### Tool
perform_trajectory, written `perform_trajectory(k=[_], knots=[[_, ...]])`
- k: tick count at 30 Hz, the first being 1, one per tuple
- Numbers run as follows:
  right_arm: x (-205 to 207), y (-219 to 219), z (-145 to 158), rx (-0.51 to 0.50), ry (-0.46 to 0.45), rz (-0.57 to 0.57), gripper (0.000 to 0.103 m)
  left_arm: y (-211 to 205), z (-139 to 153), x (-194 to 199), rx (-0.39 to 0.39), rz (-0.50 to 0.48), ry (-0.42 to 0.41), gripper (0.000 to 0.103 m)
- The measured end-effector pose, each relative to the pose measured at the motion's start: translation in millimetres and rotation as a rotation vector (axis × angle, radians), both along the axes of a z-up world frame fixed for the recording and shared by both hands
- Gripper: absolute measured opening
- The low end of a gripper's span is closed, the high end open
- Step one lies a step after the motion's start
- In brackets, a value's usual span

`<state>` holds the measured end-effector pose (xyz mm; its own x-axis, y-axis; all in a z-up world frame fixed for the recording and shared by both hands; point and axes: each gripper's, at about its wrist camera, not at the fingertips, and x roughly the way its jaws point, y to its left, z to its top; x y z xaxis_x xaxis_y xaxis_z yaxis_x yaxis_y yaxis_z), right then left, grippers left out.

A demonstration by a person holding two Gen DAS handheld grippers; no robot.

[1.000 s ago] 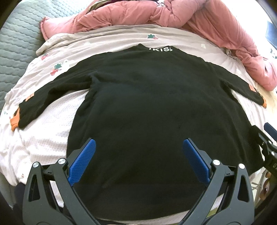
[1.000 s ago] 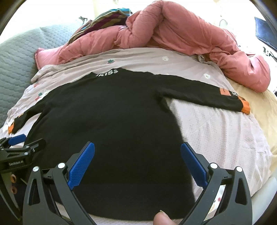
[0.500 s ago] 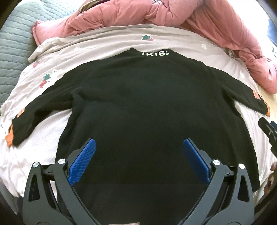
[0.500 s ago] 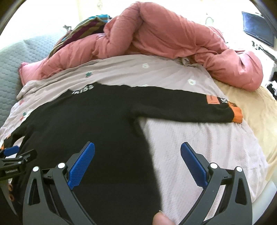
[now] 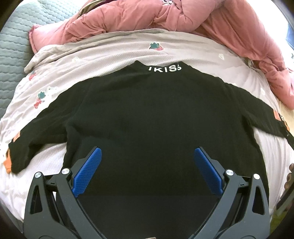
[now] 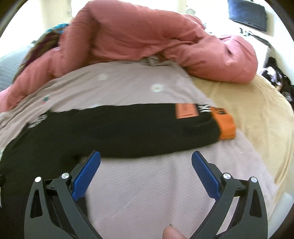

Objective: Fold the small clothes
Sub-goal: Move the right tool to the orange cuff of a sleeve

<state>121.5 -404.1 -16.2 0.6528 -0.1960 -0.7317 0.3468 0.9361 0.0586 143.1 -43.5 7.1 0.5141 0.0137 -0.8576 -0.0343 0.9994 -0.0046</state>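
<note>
Left wrist view: a black sweater [image 5: 156, 117] lies flat on a pale blanket [image 5: 114, 53] with small strawberry prints, filling the centre of the frame. Collar at upper centre, white letters [image 5: 165, 69] across it. One sleeve runs out to the lower left edge of the frame and ends in an orange cuff [image 5: 7, 163]; the other runs to the right edge, an orange patch near its end. Left gripper [image 5: 147, 168] at the bottom of the frame over the lower body of the sweater, blue pads spread wide, nothing between them. Whether it touches the cloth cannot be told.

A pink quilt [image 5: 165, 16] is bunched along the top of the frame, behind the blanket. Grey quilted cover [image 5: 12, 46] at upper left.

Right wrist view, somewhat blurred: right gripper [image 6: 146, 171] at the bottom of the frame, pads wide apart and empty, over bare blanket just below the sleeve [image 6: 147, 128]. The sleeve crosses mid-frame, its orange cuff at centre right, an orange patch beside it. Yellow sheet [image 6: 257, 114] at the right. A fingertip [image 6: 171, 232] shows at the bottom edge.
</note>
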Motion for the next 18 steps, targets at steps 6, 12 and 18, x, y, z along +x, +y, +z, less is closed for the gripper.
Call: perform_trajectory(k=[6,12,18], knots=[[12.5,-57.0,-7.9,0.005,0.032,-0.120,0.099,-2.0,-5.4,23.8,0.015,0.019,0.017,0.095],[20.8,-110.7,-16.1,0.032,0.062,-0.215,0.099,-3.9,-15.8,46.6,0.010,0.045,0.045,0.095],[35.0,-144.3,-31.7,0.065,0.104,-0.226,0.097,-6.2,-21.7,70.7,0.006,0.071,0.049,0.095]])
